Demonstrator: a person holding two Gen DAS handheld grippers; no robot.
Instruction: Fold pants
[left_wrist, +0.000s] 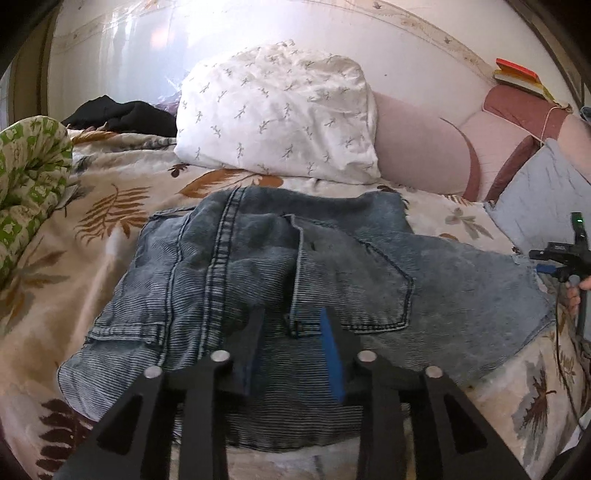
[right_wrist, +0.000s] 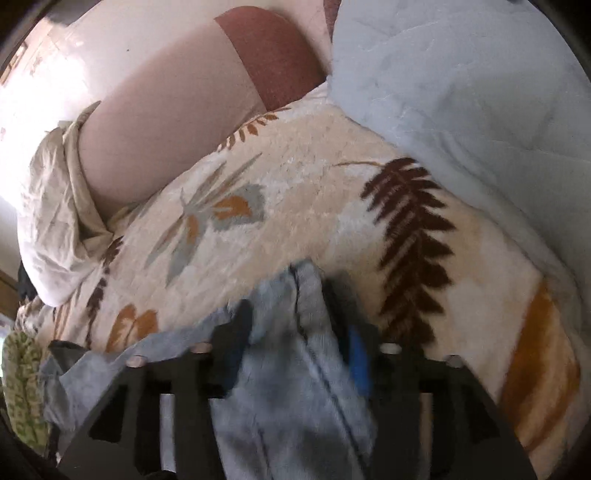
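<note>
Blue denim pants (left_wrist: 258, 280) lie spread on the leaf-patterned blanket (left_wrist: 110, 206), back pocket up, with one part folded over. My left gripper (left_wrist: 291, 332) hovers open just over the near part of the pants, holding nothing. My right gripper (right_wrist: 291, 299) has a fold of the pants' light denim (right_wrist: 295, 369) between its fingers, over the blanket (right_wrist: 295, 184); the view is blurred. The right gripper also shows at the right edge of the left wrist view (left_wrist: 569, 258), at the far end of the pants.
A white patterned pillow (left_wrist: 277, 110) and pink cushions (left_wrist: 417, 147) lie behind the pants. A green-patterned quilt (left_wrist: 29, 177) lies at left, dark clothes (left_wrist: 122, 114) at back left. A light blue cushion (right_wrist: 461, 92) lies at right, books (left_wrist: 517, 75) on the headboard.
</note>
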